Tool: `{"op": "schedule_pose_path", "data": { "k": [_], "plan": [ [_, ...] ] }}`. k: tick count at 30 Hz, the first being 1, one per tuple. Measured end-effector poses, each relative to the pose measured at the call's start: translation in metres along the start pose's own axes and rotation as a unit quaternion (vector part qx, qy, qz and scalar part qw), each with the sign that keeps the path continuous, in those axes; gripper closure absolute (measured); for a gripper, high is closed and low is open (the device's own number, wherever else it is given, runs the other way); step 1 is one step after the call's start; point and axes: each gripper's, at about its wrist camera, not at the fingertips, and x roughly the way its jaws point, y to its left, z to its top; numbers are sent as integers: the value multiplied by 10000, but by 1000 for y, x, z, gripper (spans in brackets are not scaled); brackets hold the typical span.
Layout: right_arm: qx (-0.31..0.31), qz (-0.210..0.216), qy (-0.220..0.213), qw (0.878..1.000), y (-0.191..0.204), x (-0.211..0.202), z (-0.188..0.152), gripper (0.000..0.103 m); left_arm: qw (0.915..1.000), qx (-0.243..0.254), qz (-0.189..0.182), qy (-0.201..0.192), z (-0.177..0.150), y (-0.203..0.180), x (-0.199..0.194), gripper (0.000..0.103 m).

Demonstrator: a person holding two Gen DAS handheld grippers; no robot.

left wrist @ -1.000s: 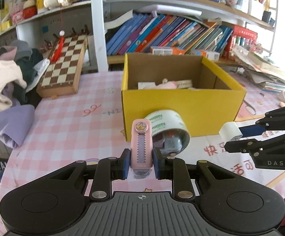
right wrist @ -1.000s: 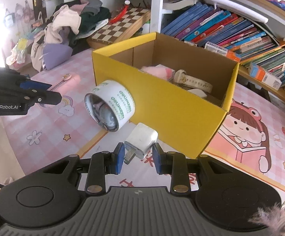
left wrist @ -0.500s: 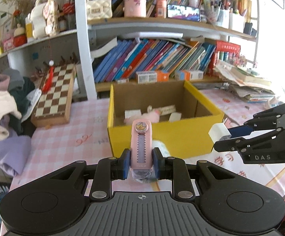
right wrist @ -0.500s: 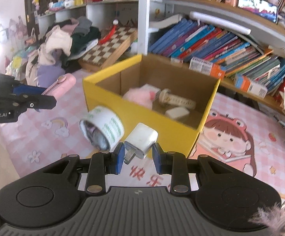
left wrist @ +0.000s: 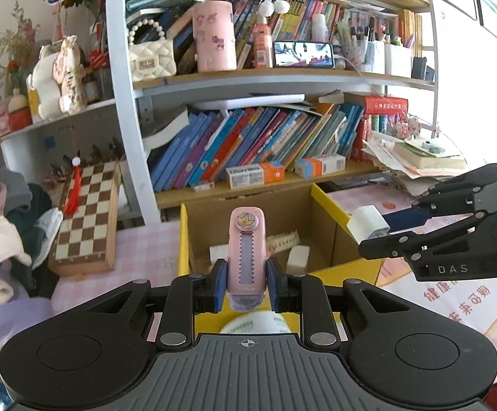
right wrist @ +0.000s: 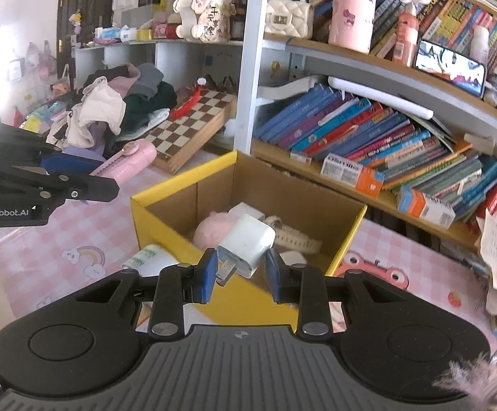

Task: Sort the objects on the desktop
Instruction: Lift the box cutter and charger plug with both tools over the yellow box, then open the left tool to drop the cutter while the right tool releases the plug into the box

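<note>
pink cutter (left wrist: 247, 250) between fingers (left wrist: 221, 284), charger (right wrist: 247, 245) likewise

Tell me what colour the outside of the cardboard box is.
Yellow outside, plain brown inside; the box shows best in the right wrist view.

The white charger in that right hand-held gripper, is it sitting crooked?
Yes. The white charger sits tilted between the right hand-held gripper pads, prongs angled down toward the left pad, not square. The pink utility knife stands straight in the left hand-held gripper. Both hang above the yellow box.
</note>
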Motion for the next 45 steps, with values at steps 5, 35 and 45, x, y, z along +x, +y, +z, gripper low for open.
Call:
{"op": "schedule_pose_path", "data": {
  "k": [5,35,45],
  "plan": [
    [-108,2,-103,9999,-9,5,12,74,10000,37,7,-16,9,2,11,80],
    [-504,492,926,9932,-48,138,41,74,9970,307,-103,702,36,23,137,80],
    [-930,631,1429,9833,-52,187,36,74,9923,238,-96,1208,31,35,187,80]
  ]
}}
